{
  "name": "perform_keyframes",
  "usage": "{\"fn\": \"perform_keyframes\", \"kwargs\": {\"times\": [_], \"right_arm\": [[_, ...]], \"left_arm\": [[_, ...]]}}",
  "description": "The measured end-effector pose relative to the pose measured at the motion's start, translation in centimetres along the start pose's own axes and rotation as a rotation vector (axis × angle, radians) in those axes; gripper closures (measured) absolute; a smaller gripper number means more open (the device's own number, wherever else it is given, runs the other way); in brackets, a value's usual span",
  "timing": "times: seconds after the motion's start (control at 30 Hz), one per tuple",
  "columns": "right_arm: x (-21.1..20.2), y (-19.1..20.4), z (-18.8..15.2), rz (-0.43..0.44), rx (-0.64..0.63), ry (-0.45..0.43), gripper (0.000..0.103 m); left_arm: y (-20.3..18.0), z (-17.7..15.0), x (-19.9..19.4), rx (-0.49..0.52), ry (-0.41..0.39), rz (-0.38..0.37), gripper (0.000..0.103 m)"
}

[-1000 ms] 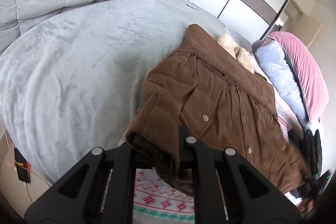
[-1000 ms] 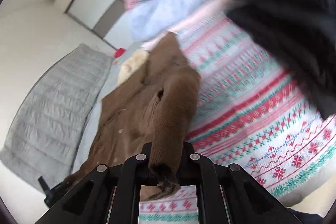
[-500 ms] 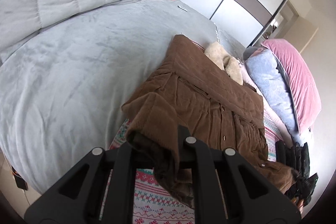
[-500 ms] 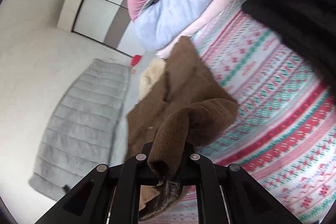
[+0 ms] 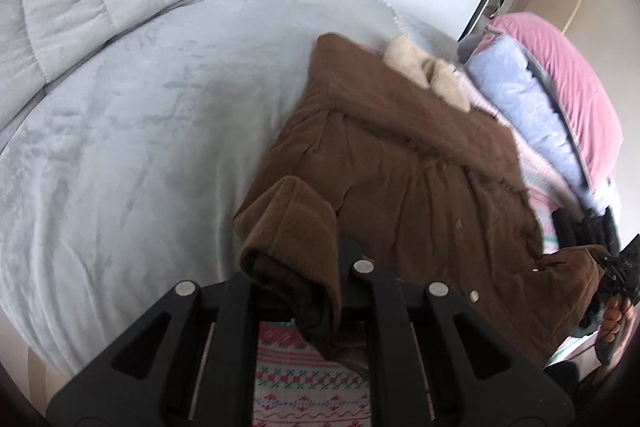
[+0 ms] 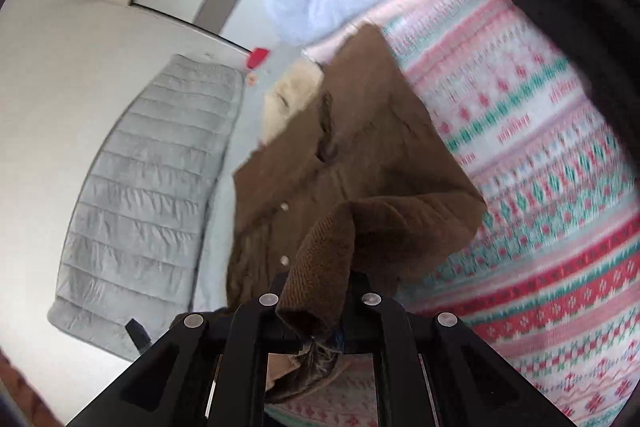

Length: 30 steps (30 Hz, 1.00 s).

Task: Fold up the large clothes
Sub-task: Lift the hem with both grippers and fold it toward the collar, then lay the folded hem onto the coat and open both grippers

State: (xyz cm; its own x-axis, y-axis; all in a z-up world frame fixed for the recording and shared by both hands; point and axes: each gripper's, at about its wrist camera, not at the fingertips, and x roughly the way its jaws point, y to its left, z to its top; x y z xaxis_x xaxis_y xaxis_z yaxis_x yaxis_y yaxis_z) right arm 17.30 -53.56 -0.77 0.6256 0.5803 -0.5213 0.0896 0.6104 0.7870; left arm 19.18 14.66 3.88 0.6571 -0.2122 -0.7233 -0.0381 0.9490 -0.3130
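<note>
- We have the left gripper [image 5: 298, 291] pinching one sleeve cuff [image 5: 292, 247] of the brown coat [image 5: 400, 167]; its jaws are pressed together on the thick fabric, which bunches up between them and hangs down below.
- Our right gripper [image 6: 316, 311] holds the other cuff [image 6: 320, 267] the same way, jaws closed tight on it, a bit of shiny lining drooping under them.
- The coat itself stretches away ahead of both sets of jaws, front side up with its buttons showing and its cream fur collar [image 5: 424, 75] at the far end.
- It lies partly on the grey bed [image 5: 140, 155] and partly on a patterned knit [image 6: 540, 187] that runs from under the jaws off to the right.
- We judge that we hold both cuffs so the sleeves can be drawn in across the body, the first fold of a bulky garment.
- Beyond the coat, to the right, sits a pile of pink and pale blue clothes [image 5: 560, 99], probably waiting their turn.
- We can read no brand, label or writing anywhere.
</note>
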Motion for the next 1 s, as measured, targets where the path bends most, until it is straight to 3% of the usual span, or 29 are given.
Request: {"fn": "perform_keyframes", "kwargs": {"times": [0.1,0.23,0.37,0.4,0.47,0.5,0.57,0.63,0.7,0.73,0.83,1.0], "right_arm": [[0.6,3.0,3.5,0.004,-0.084,-0.028,0.094],[4.9,7.6,12.1,-0.017,-0.189,-0.079,0.094],[11.3,8.8,23.7,-0.058,-0.077,-0.172,0.094],[13.7,8.2,27.4,-0.082,0.003,-0.221,0.094],[17.9,6.8,32.3,-0.188,0.091,-0.265,0.087],[19.4,6.1,33.5,-0.256,0.134,-0.257,0.084],[20.6,5.5,33.4,-0.264,0.174,-0.246,0.073],[21.4,6.1,32.6,-0.285,0.041,-0.209,0.065],[21.0,6.5,31.1,-0.457,-0.113,-0.256,0.055],[20.9,6.1,30.3,-0.498,-0.153,-0.263,0.047],[20.7,4.3,28.4,-0.468,-0.208,-0.189,0.046],[20.2,0.9,23.5,-0.503,-0.285,-0.087,0.045]], "left_arm": [[-1.0,3.7,-0.1,-0.007,-0.039,-0.055,0.091],[-3.8,12.1,2.6,0.004,-0.084,-0.072,0.091],[-6.1,25.7,10.3,-0.088,-0.025,-0.084,0.089],[-6.8,29.1,13.0,-0.084,-0.010,-0.101,0.087],[-7.5,34.0,18.9,-0.042,0.035,-0.117,0.064],[-6.9,34.9,21.5,-0.076,0.078,-0.047,0.055],[-5.1,34.5,24.0,-0.183,0.110,0.087,0.056],[-3.6,33.1,25.2,-0.188,0.099,0.050,0.054],[-1.9,31.2,25.6,-0.200,0.074,0.042,0.048],[-1.2,30.2,25.9,-0.216,0.081,0.040,0.046],[0.5,26.2,27.0,-0.243,0.150,-0.003,0.046],[1.2,21.2,25.2,-0.242,0.158,-0.099,0.045]]}}
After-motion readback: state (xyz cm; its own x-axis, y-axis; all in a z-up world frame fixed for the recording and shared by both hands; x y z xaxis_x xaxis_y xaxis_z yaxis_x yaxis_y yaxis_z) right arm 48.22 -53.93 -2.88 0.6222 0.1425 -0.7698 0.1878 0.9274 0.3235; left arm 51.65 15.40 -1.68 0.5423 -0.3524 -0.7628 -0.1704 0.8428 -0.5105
